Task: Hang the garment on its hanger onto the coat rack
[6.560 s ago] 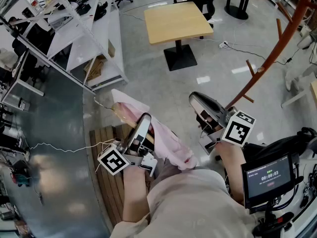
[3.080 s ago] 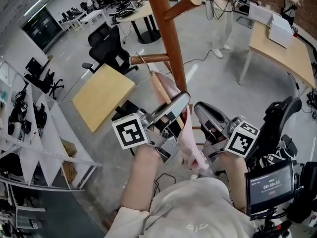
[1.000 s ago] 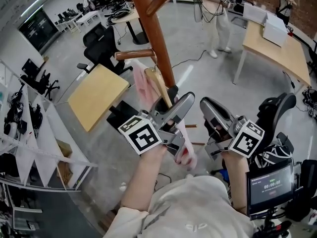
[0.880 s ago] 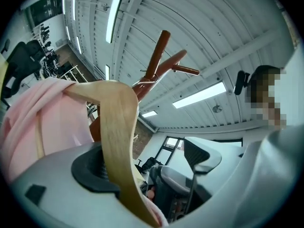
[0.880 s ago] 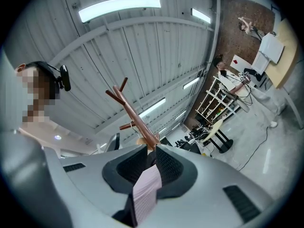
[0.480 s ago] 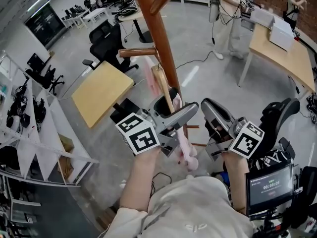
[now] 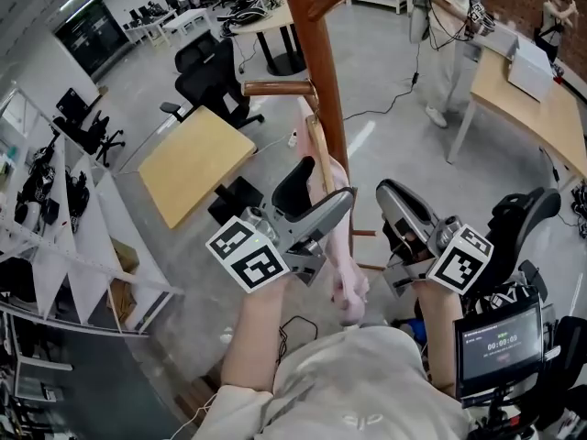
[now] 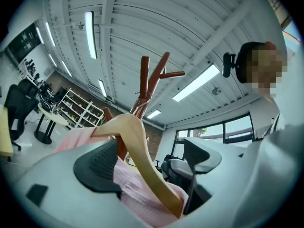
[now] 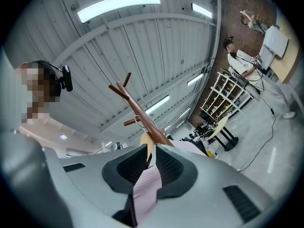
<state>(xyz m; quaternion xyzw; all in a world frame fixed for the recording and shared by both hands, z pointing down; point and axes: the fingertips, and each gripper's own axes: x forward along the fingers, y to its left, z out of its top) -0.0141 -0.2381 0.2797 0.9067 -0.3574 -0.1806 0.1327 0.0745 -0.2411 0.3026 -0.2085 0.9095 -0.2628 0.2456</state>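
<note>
The brown coat rack (image 7: 321, 53) rises ahead of me. A wooden hanger (image 7: 320, 159) hangs by its wire hook at a side peg (image 7: 275, 88), and the pink garment (image 7: 345, 246) droops from it. My left gripper (image 7: 319, 192) is open and its jaws have just been opening. In the left gripper view the hanger arm (image 8: 142, 156) and pink cloth (image 8: 137, 201) lie between the pads (image 8: 102, 167), which do not press on them. My right gripper (image 7: 390, 200) is shut on the garment; a strip of pink fabric (image 9: 146, 189) is pinched between its pads (image 9: 173, 167).
A square wooden table (image 7: 194, 161) and a black office chair (image 7: 211, 71) stand to the left of the rack. White shelving (image 7: 83, 246) lines the left side. A long desk (image 7: 537, 108) and a standing person (image 7: 449, 53) are at the right. A small screen (image 7: 495, 337) sits by my right arm.
The left gripper's jaws have opened off the hanger and the gripper has shifted slightly left. The hanger now hangs at the peg. The right gripper has stayed put.
</note>
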